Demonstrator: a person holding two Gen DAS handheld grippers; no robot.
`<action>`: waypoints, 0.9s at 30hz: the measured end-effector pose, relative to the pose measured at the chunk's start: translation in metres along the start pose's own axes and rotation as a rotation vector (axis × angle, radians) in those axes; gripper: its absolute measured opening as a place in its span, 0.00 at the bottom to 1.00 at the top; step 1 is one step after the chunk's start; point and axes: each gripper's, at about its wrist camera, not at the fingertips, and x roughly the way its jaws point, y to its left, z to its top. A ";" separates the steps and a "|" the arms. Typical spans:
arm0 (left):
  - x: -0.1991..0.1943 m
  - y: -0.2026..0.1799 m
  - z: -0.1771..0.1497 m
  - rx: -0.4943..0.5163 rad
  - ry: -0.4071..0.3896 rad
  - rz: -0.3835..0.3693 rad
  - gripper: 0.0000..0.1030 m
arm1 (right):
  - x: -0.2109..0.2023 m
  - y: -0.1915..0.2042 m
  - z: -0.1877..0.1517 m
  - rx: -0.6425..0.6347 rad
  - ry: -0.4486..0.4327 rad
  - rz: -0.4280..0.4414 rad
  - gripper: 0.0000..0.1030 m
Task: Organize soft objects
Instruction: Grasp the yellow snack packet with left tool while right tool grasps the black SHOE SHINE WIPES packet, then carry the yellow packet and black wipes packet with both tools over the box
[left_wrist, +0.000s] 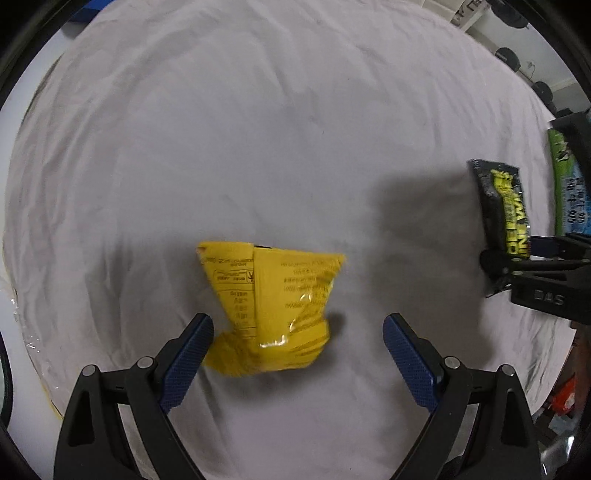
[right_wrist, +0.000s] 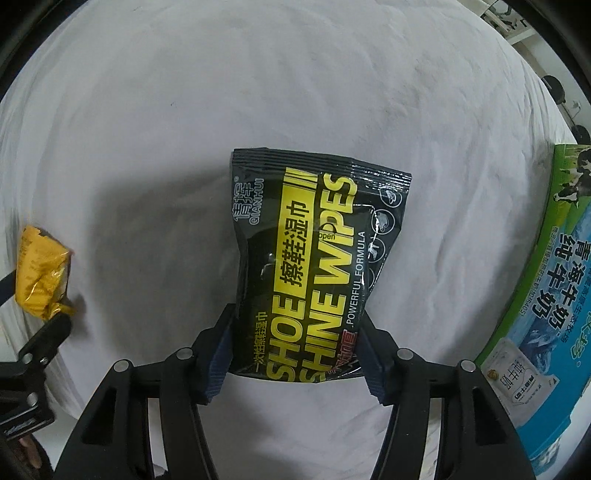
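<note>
A crumpled yellow packet (left_wrist: 273, 310) lies on the white sheet (left_wrist: 258, 129), between and just ahead of my left gripper's (left_wrist: 297, 332) open blue-padded fingers; the left pad is close to it, the right pad apart. The packet also shows in the right wrist view (right_wrist: 42, 273) at the far left. My right gripper (right_wrist: 295, 345) is shut on a black and yellow shoe wipes pack (right_wrist: 306, 258) and grips its lower end. That pack and the right gripper show in the left wrist view (left_wrist: 504, 206) at the right.
A green and blue milk carton box (right_wrist: 546, 295) stands at the right edge of the sheet; it also shows in the left wrist view (left_wrist: 567, 184). The sheet (right_wrist: 184, 110) is wrinkled. Dark round objects sit beyond the far right edge.
</note>
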 end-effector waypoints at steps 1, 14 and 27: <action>0.003 0.000 0.000 -0.006 0.004 0.000 0.91 | 0.000 0.001 0.005 0.001 0.001 -0.002 0.61; 0.017 0.031 0.007 -0.090 -0.022 0.008 0.53 | 0.001 -0.003 -0.009 0.025 0.003 0.000 0.61; -0.009 0.056 -0.011 -0.173 -0.094 -0.023 0.41 | -0.009 0.003 -0.026 0.016 -0.032 0.008 0.55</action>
